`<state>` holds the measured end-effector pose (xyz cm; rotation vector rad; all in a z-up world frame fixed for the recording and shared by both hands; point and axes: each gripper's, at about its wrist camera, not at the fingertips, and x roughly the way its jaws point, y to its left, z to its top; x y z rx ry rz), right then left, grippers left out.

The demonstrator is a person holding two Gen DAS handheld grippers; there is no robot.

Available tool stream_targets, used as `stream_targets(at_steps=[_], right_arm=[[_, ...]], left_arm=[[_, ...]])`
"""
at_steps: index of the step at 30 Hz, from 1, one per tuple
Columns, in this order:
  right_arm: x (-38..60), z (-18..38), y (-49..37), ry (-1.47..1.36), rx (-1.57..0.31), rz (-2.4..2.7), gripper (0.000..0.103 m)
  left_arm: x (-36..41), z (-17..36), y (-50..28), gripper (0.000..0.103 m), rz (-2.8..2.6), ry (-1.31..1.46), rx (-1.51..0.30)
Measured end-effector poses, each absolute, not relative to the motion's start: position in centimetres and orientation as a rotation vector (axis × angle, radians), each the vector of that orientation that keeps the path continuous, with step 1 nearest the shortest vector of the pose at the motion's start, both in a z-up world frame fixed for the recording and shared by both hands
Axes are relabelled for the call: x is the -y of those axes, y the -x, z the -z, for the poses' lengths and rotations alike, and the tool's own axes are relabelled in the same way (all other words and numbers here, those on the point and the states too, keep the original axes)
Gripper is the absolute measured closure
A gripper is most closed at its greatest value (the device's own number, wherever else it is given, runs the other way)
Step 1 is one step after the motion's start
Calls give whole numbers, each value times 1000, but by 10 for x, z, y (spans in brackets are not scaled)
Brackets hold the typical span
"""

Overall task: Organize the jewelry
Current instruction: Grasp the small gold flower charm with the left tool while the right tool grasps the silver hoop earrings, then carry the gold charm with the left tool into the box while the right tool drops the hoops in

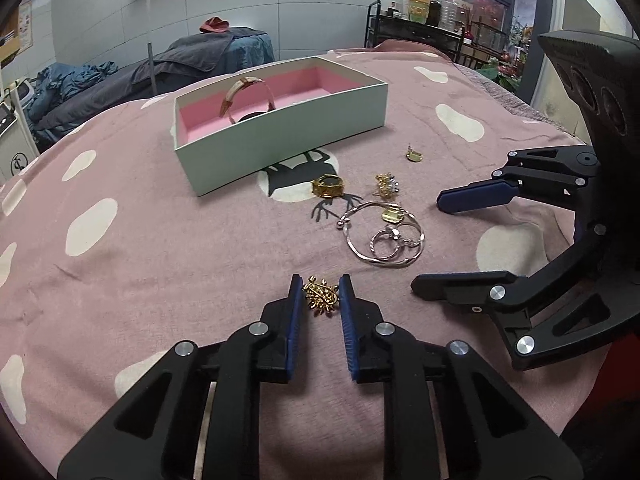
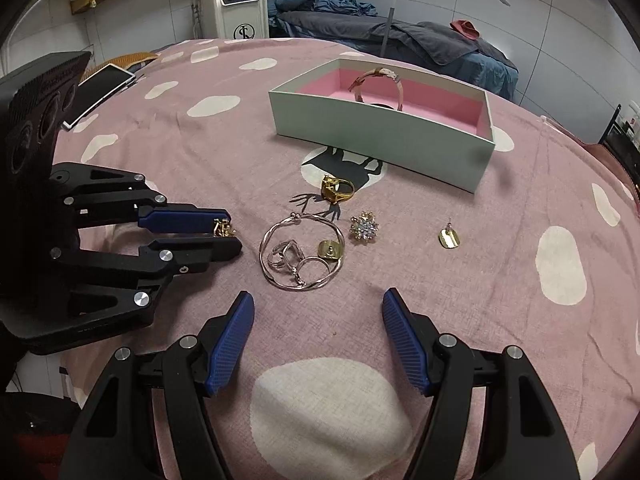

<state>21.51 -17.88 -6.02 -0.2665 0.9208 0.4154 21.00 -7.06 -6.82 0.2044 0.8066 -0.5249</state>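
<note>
Reading what writing there is, we find only a black monogram-like logo on the front of the white machine (image 2: 236, 8) at the far wall, its letters not certain to us; the poster on the left wall and the bottle labels on the black rack (image 1: 416, 28) are too small to read. Our left gripper (image 1: 320, 294) sits low over the pink spotted blanket (image 1: 160, 280) with a gold leaf-shaped brooch (image 1: 321, 295) between its blue pads; the gap is narrow, and from the right wrist view the brooch (image 2: 224, 228) sits at the fingertips, but we cannot tell whether the pads press on it. Our right gripper (image 2: 318, 312) hovers with its jaws spread wide and nothing between them, just short of the silver bangle (image 2: 301, 254). Inside and across the bangle lie small silver rings (image 2: 286, 254) and a flat gold piece (image 2: 331, 249). Beyond it rest a chunky gold ring (image 2: 338, 191) and a sparkling snowflake brooch (image 2: 364, 227); a gold disc earring (image 2: 450, 236) lies apart to the right. The open box (image 2: 380, 136), pale outside and pink inside, stands farther back and holds a pink-strapped watch (image 2: 378, 84) standing on edge. A phone (image 2: 102, 92) lies at the blanket's far left edge.
</note>
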Motion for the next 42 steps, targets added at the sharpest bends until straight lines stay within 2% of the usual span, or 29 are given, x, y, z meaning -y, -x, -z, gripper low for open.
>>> stream_targets(at_steps=[7, 11, 38, 39, 41, 42], right_arm=[[162, 63, -234, 288, -934, -422, 42], [156, 64, -236, 299, -927, -426, 54], [186, 20, -220, 76, -831, -471, 54], [186, 20, -220, 72, -834, -473, 54], [186, 24, -220, 78, -840, -472, 54], [185, 26, -220, 82, -846, -471, 54]], left_arm=[[46, 69, -213, 84, 474, -166, -817], [41, 70, -213, 84, 477, -155, -820], [41, 42, -216, 84, 540, -158, -778], [41, 44, -216, 81, 536, -153, -782], [40, 49, -216, 61, 526, -159, -792], [40, 52, -215, 39, 516, -165, -795]])
